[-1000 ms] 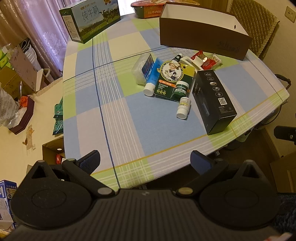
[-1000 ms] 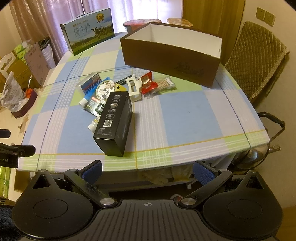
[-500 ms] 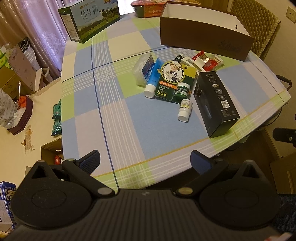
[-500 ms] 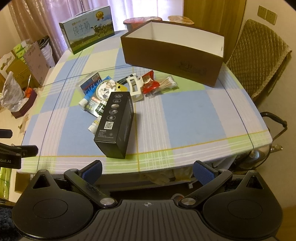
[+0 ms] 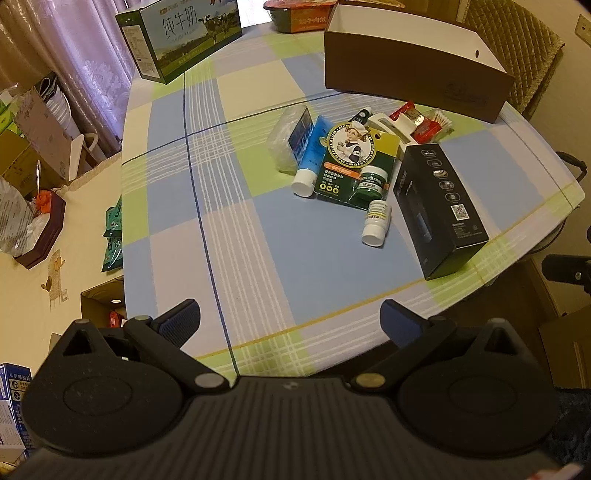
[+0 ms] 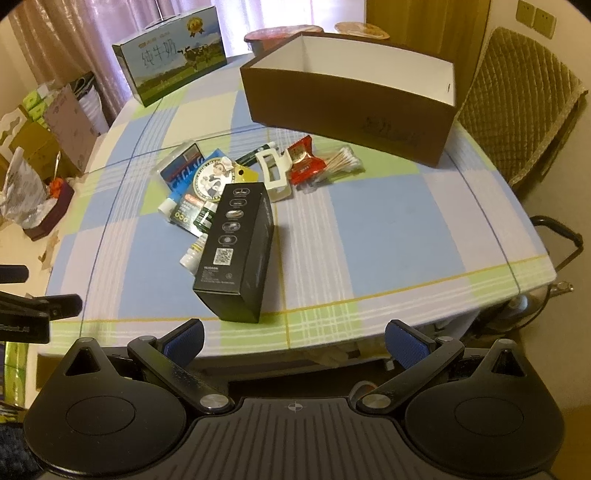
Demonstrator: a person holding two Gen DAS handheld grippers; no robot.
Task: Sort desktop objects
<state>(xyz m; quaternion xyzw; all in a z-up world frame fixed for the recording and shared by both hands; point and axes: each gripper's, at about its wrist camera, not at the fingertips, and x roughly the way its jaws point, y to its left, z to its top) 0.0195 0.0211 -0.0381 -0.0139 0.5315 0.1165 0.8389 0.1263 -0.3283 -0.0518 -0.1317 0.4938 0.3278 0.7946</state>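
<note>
A pile of small objects lies mid-table: a black box (image 6: 236,251) (image 5: 439,210), a green ointment card (image 5: 351,162), a blue tube (image 5: 310,158), a white pill bottle (image 5: 376,223), a white clip (image 6: 273,177), a red snack packet (image 6: 303,164) and cotton swabs (image 6: 341,162). An open brown cardboard box (image 6: 347,107) (image 5: 410,70) stands behind them. My left gripper (image 5: 290,321) is open and empty above the table's near edge. My right gripper (image 6: 293,343) is open and empty just off the near edge, close to the black box.
A milk carton box (image 6: 170,70) stands at the table's far left corner, with food bowls (image 6: 273,35) behind the brown box. A padded chair (image 6: 517,107) stands to the right. Boxes and bags (image 5: 33,155) clutter the floor on the left.
Both grippers have moved slightly forward toward the table; the objects appear a little closer. Nothing on the table has moved and both grippers stay open.
</note>
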